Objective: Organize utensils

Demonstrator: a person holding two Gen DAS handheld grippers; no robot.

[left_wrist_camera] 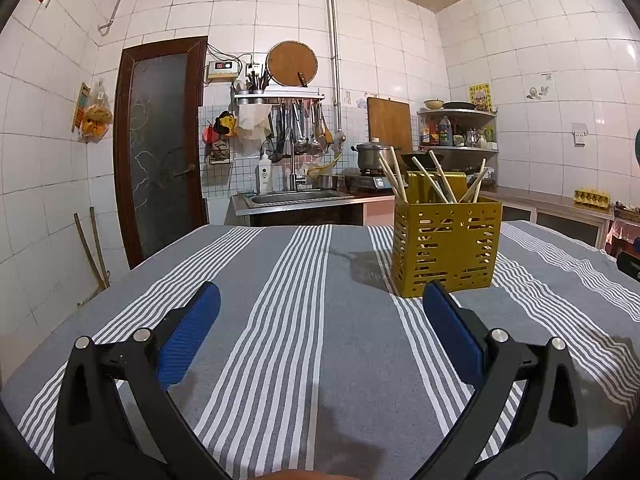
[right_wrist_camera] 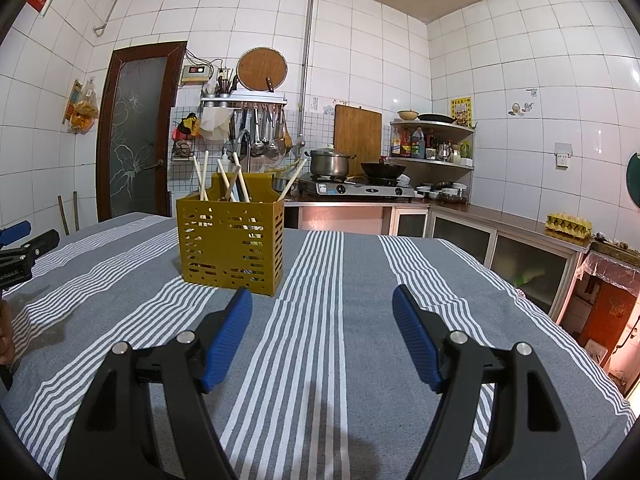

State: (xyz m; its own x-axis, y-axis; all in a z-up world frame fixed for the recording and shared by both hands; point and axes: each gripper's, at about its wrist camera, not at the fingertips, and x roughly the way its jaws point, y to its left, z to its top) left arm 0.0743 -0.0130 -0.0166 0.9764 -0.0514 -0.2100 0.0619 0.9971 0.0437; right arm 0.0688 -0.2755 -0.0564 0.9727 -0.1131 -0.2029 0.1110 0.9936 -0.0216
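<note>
A yellow perforated utensil holder [left_wrist_camera: 446, 246] stands upright on the grey striped tablecloth [left_wrist_camera: 304, 320], with several wooden chopsticks [left_wrist_camera: 438, 178] standing in it. It also shows in the right wrist view [right_wrist_camera: 230, 242], with the chopsticks [right_wrist_camera: 224, 178] leaning in it. My left gripper [left_wrist_camera: 322, 292] is open and empty, low over the cloth, with the holder just beyond its right finger. My right gripper [right_wrist_camera: 322, 296] is open and empty, with the holder ahead to its left. The left gripper's tip [right_wrist_camera: 16, 232] shows at the far left edge of the right wrist view.
Behind the table are a sink [left_wrist_camera: 296, 198], a stove with a pot [right_wrist_camera: 330, 164] and a wok [right_wrist_camera: 382, 170], corner shelves [right_wrist_camera: 434, 144] and a counter with an egg tray [right_wrist_camera: 568, 224]. A door [left_wrist_camera: 158, 148] is at the back left.
</note>
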